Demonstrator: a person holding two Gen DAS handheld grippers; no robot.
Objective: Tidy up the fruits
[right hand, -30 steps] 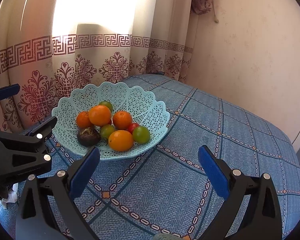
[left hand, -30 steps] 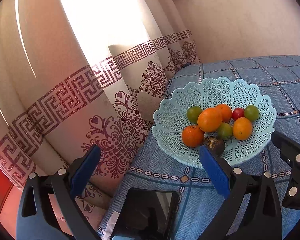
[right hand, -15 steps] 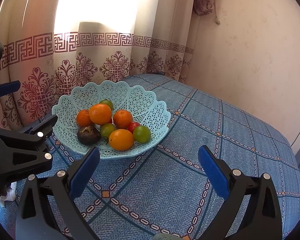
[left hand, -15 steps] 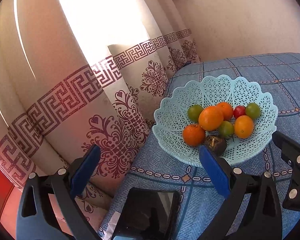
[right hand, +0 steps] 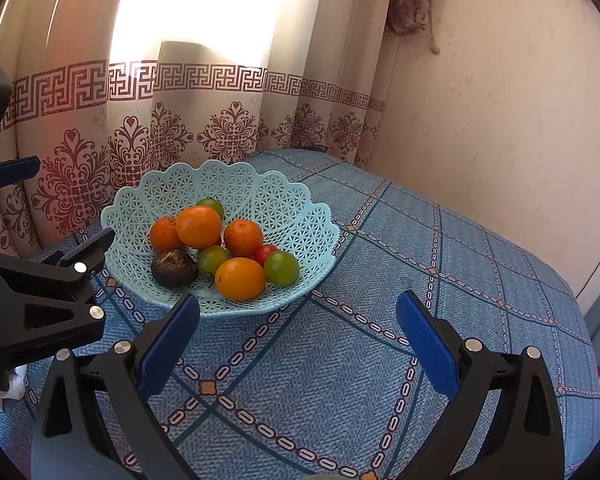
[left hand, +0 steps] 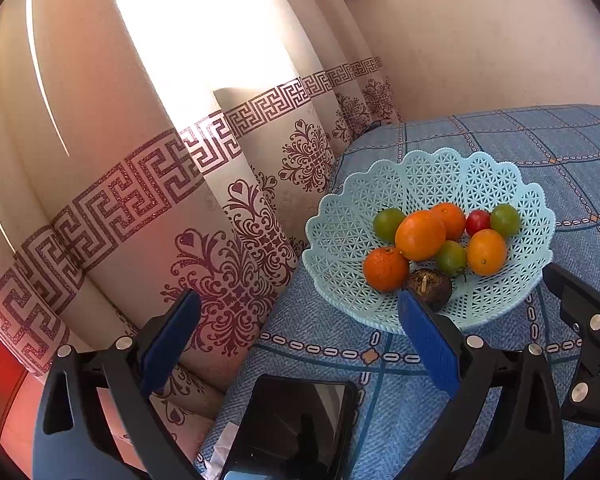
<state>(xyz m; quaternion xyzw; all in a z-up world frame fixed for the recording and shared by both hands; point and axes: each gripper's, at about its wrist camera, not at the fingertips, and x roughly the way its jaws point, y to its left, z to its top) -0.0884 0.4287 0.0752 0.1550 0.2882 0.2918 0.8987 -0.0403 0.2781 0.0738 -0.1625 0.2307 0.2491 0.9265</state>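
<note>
While both grippers hover with jaws spread wide and holding nothing, a pale blue lattice basket [right hand: 300, 216] of fruit sits on a blue patterned tablecloth [right hand: 440, 280]. Seen from the right gripper [right hand: 298, 338], the basket lies ahead and left of the jaws, its near rim just beyond the left blue pad [right hand: 168, 344]; bare cloth stretches ahead and right of the jaws to the table's far edge by a cream wall [right hand: 500, 100]. Seen from the left gripper [left hand: 300, 344], the basket is ahead and right, its near rim partly hidden behind the right pad [left hand: 428, 344]. The table's edge runs between these jaws, with a patterned curtain [left hand: 220, 240] close beyond it on the left. A dark phone [left hand: 296, 428] lies below the jaws near that edge. Inside the basket: oranges [right hand: 198, 226], green fruits [right hand: 282, 267], a small red one [right hand: 265, 253] and a dark brown one [right hand: 174, 269] nearest the rim.
</note>
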